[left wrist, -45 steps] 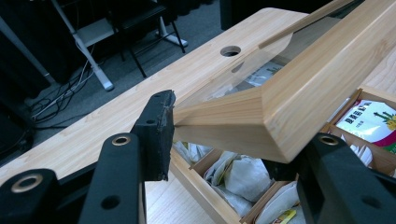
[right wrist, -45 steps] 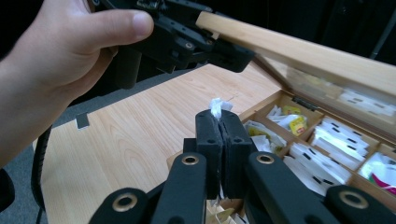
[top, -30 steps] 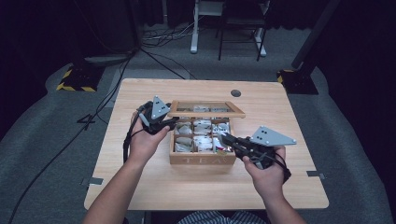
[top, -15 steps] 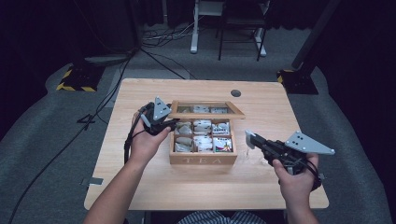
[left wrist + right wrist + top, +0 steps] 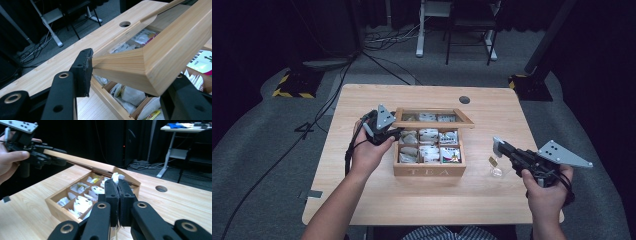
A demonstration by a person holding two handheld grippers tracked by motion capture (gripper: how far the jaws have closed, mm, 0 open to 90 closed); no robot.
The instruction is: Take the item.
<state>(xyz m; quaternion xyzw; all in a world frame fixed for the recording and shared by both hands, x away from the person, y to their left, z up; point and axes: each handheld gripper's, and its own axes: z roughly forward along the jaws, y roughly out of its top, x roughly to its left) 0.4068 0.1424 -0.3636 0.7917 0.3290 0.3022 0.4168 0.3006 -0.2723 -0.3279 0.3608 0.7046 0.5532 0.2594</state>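
A wooden tea box [image 5: 429,171] marked TEA stands mid-table, its compartments holding tea bags. My left gripper [image 5: 394,132] is shut on the near left corner of the raised, glazed lid [image 5: 464,120] and holds it tilted up. In the left gripper view the jaws [image 5: 130,75] pinch the lid's wooden frame [image 5: 150,57]. My right gripper [image 5: 498,145] hovers to the right of the box, shut on a white tea bag [image 5: 115,177]. The bag's yellow tag [image 5: 493,161] dangles under the jaws. The right gripper view has the box [image 5: 57,210], the lid [image 5: 82,162] and the left gripper [image 5: 37,152].
The light wooden table [image 5: 422,200] has a round cable hole [image 5: 464,99] behind the box. Bare tabletop lies left, right and in front of the box. A desk frame and cables stand on the grey floor beyond the far edge.
My right gripper has drawn away from the box toward the right side of the table, carrying the tea bag. The left gripper and the lid have stayed put.
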